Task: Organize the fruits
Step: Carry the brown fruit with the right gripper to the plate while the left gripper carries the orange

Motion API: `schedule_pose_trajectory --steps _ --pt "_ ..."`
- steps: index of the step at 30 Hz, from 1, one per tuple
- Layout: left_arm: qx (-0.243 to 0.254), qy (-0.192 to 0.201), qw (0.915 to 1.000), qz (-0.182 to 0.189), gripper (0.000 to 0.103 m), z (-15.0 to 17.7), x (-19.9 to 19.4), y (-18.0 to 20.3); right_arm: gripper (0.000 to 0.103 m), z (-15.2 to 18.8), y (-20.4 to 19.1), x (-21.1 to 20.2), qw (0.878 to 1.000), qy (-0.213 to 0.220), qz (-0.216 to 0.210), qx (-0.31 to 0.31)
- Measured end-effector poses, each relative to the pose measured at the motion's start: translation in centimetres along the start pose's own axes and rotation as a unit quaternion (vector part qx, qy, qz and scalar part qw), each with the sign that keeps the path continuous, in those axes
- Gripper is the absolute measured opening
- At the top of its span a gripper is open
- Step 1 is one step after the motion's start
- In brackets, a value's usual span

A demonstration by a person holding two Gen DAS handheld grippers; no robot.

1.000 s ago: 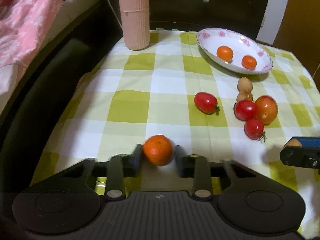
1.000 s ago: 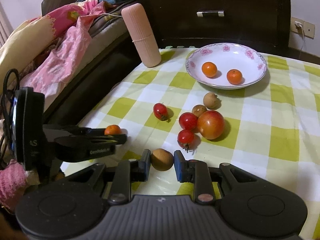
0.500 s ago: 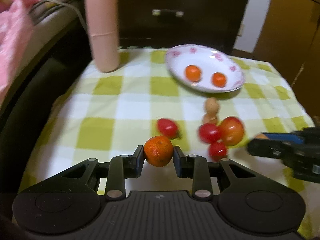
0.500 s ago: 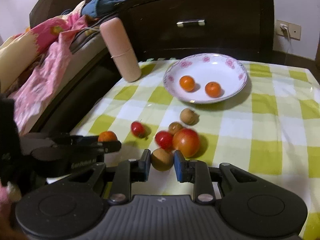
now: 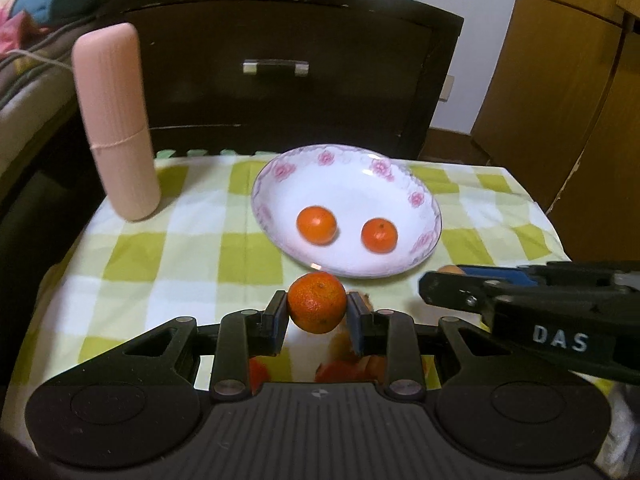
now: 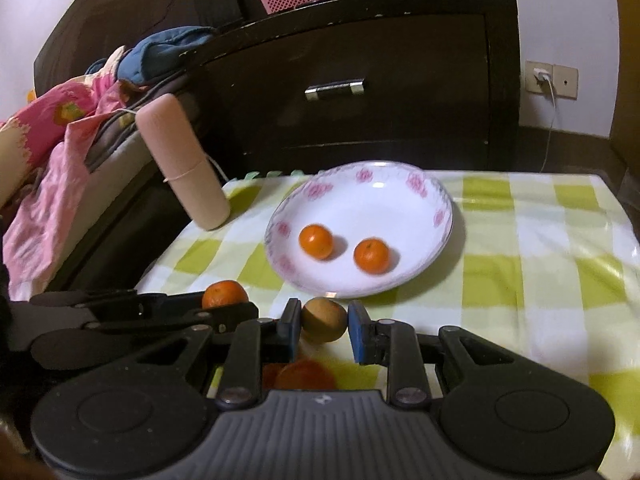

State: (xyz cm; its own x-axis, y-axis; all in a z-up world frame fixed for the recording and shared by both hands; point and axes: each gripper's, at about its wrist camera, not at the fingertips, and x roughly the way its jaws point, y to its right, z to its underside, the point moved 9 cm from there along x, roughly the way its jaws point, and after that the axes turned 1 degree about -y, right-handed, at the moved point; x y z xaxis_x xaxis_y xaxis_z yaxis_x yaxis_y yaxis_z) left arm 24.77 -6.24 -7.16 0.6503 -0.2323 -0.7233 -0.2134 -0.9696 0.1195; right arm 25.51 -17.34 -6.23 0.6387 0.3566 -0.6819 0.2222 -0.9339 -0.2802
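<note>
My left gripper (image 5: 317, 312) is shut on an orange mandarin (image 5: 317, 307) and holds it above the table, just short of the near rim of the white flowered plate (image 5: 280, 176). Two mandarins (image 5: 316, 225) (image 5: 379, 235) lie in the plate. My right gripper (image 6: 324, 318) is shut on a brown longan (image 6: 323, 319), also lifted near the plate's (image 6: 436, 200) front rim. The left gripper with its mandarin (image 6: 224, 294) shows at the left in the right wrist view. Red fruits (image 6: 304, 376) lie blurred below the fingers.
A tall pink ribbed case (image 5: 114, 120) stands at the table's back left. A dark drawer cabinet (image 5: 280, 80) is behind the table. Bedding (image 6: 48, 152) lies to the left. The checked cloth (image 6: 540, 240) covers the table to its right edge.
Both grippers have lifted their fruit off the table and moved forward toward the plate. The tomatoes and other fruits have dropped below the fingers, nearly out of view.
</note>
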Motion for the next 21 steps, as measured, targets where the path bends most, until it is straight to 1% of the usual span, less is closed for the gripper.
schedule_pose_trajectory --steps 8,21 --pt "0.002 0.003 1.0 0.001 0.039 -1.4 1.6 0.7 0.032 -1.3 1.7 1.4 1.0 0.004 0.007 -0.002" --pt "-0.003 -0.005 1.0 -0.002 0.039 -2.1 3.3 0.5 0.032 -1.9 2.1 2.8 1.0 0.005 0.009 -0.001"
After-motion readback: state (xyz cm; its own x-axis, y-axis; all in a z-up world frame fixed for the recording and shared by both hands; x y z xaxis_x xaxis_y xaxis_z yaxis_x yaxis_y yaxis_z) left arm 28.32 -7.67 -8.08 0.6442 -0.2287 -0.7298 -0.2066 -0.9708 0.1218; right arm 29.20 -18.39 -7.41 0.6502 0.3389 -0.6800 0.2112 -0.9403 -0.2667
